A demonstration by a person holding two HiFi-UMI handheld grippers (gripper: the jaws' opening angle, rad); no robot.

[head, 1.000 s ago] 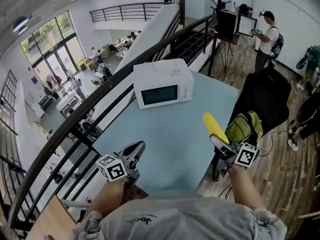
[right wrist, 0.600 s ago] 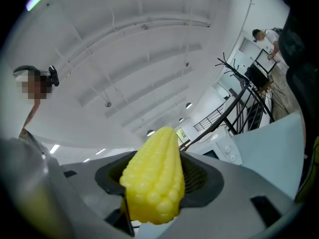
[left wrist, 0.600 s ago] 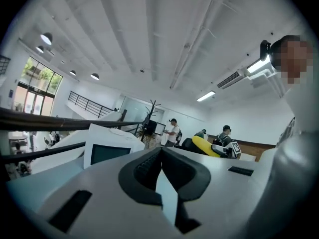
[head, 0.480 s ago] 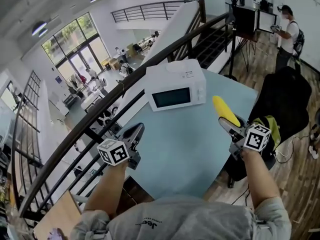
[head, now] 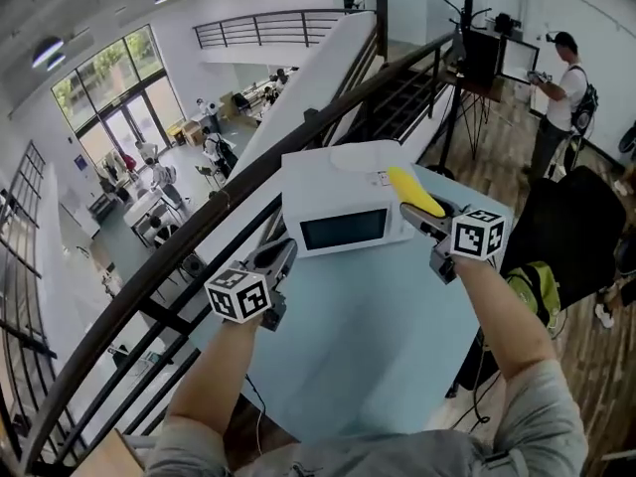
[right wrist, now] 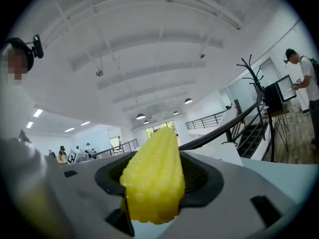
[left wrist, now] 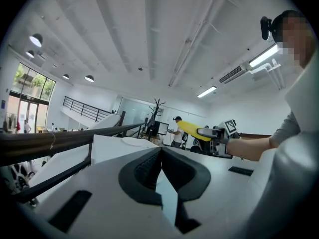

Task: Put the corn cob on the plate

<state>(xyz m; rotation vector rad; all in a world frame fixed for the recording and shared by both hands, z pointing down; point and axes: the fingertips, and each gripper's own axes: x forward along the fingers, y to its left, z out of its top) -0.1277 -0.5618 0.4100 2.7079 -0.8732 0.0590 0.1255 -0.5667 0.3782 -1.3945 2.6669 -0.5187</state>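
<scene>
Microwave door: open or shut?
Shut. In the head view the microwave has its door lying flush with the front face, dark window facing the person; no gap or swung-out panel shows.

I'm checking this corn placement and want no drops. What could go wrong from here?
The right gripper pinches the corn cob by one end, so the long free end may pivot or slip. The plate lies on top of the microwave; a round cob released too high might roll off it.
</scene>
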